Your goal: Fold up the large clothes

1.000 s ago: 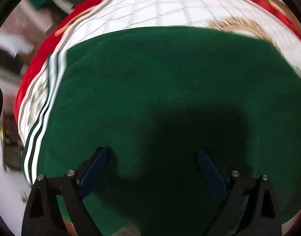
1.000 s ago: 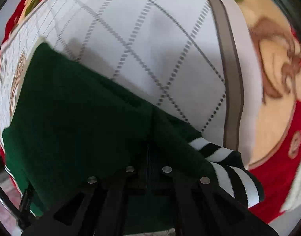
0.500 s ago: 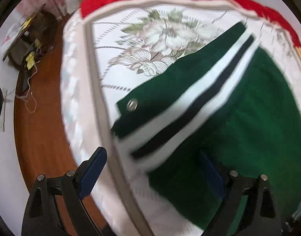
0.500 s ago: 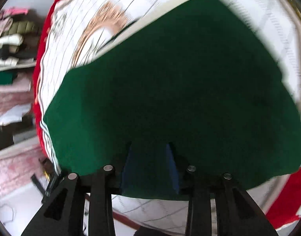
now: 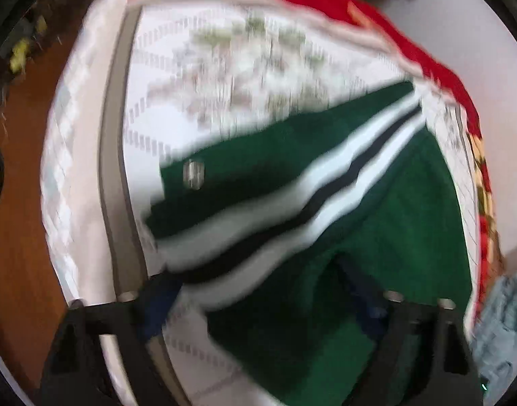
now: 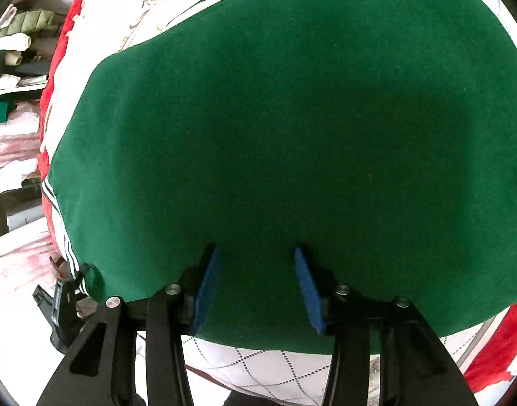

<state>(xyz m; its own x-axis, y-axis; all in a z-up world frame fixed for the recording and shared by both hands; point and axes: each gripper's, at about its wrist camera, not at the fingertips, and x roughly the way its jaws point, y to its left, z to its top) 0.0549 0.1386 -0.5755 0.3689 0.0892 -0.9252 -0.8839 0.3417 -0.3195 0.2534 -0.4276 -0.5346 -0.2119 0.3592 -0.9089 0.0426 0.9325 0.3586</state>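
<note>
Black fingers (image 6: 177, 331) — blue pads (image 6: 207, 287), silver screws.

At the left of my left view I see brown wood floor (image 5: 18, 237), and grey wall (image 5: 461, 17) at upper right. My right view's upper left shows piled clothes (image 6: 18, 44); pale floor (image 6: 15, 270) lies lower left.

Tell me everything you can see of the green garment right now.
The green garment is dark green and looks like soft, matte knit. It lies spread across the white patterned bedspread. A hem band with white and dark stripes runs along one edge, and a metal snap sits near that band's end. The right gripper is open, its jaws just opening, hanging over the cloth. The left gripper has been closing around the striped end; blur hides whether the pads press it.
</note>
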